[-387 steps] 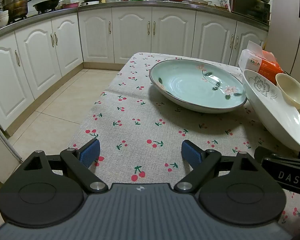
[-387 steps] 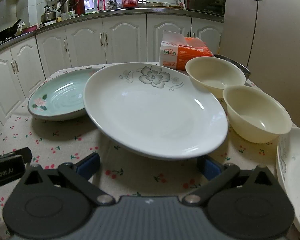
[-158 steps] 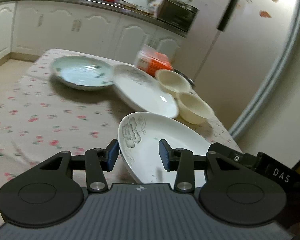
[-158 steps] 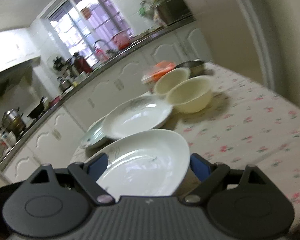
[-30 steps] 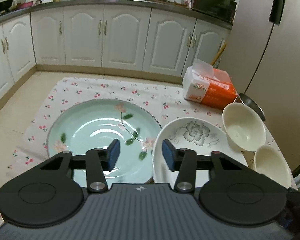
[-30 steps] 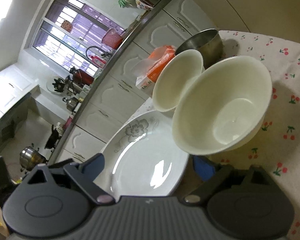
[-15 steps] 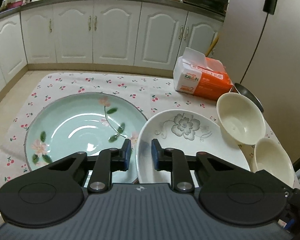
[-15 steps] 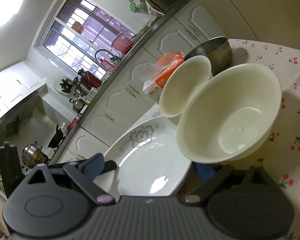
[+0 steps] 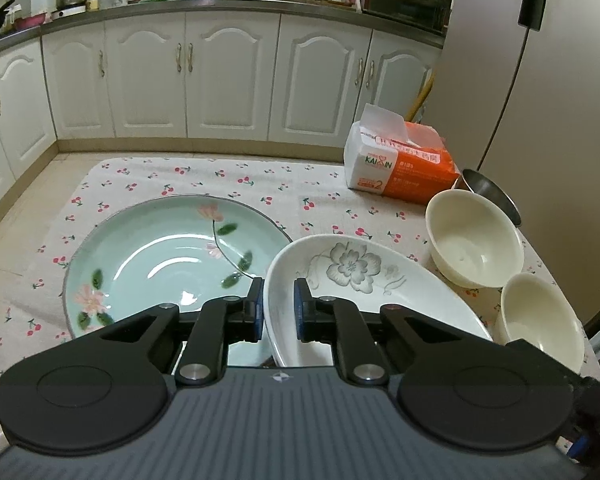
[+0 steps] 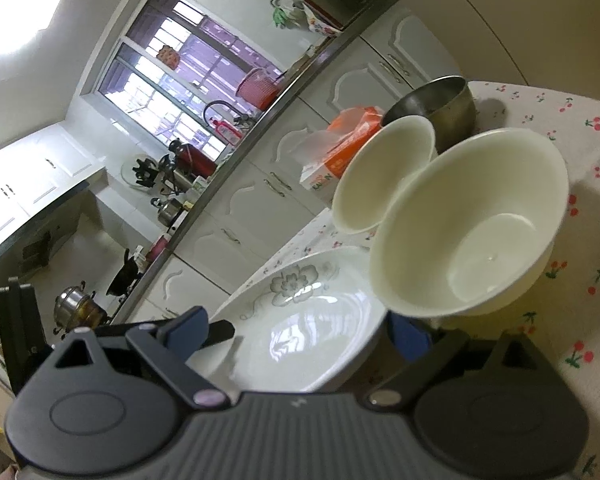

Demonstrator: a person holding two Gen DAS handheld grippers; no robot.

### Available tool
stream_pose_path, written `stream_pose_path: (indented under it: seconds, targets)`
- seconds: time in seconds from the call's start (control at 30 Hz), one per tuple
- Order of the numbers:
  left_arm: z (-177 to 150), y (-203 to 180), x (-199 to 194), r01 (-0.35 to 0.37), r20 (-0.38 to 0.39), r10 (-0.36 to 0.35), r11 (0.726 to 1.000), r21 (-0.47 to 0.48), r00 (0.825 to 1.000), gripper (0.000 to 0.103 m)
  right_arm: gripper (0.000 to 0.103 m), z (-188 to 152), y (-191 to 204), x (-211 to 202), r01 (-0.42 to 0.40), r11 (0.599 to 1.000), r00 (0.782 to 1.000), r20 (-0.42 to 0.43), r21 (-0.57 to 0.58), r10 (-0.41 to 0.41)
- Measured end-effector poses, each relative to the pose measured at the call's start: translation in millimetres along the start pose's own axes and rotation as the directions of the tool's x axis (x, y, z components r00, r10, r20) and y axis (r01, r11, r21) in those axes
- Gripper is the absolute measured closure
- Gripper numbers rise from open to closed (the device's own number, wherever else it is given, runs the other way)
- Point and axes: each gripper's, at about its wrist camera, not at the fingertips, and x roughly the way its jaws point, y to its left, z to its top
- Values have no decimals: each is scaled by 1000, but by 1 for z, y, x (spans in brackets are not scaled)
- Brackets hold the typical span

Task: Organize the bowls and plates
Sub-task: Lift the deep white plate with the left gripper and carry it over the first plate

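White kitchen cabinets ring a table under a cherry-print cloth. Nearest, the left gripper has just been closing and now pinches the near rim of the white oval plate with a grey flower. To its left sits the pale green floral plate, its edge tucked beneath. The right gripper stands wide apart, empty. Beyond lie two cream bowls. Such a thin rim hold could slip, and lifting may drag the green plate.
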Motion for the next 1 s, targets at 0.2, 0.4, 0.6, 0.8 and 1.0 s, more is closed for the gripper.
stream_pose_path:
  seconds: [0.2, 0.4, 0.6, 0.8, 1.0]
  targets:
    - [-2, 6, -12, -1, 14, 1, 1000, -14, 1000, 91, 7, 0, 5, -3, -37, 999, 999, 7, -38, 38]
    - [-5, 11, -23, -3, 31, 4, 1000, -27, 1000, 91, 7, -2, 11, -3, -55, 995, 998, -4, -83, 55]
    - [-9, 18, -37, -4, 39, 5, 999, -43, 999, 91, 7, -2, 13, -4, -86, 990, 996, -9, -112, 86]
    - [-11, 23, -50, -14, 64, 17, 999, -49, 998, 91, 7, -5, 16, -2, -123, 983, 992, -26, -135, 121]
    - [-14, 29, -62, -27, 83, 32, 998, -61, 996, 90, 7, -6, 21, -3, -160, 975, 987, -38, -152, 156]
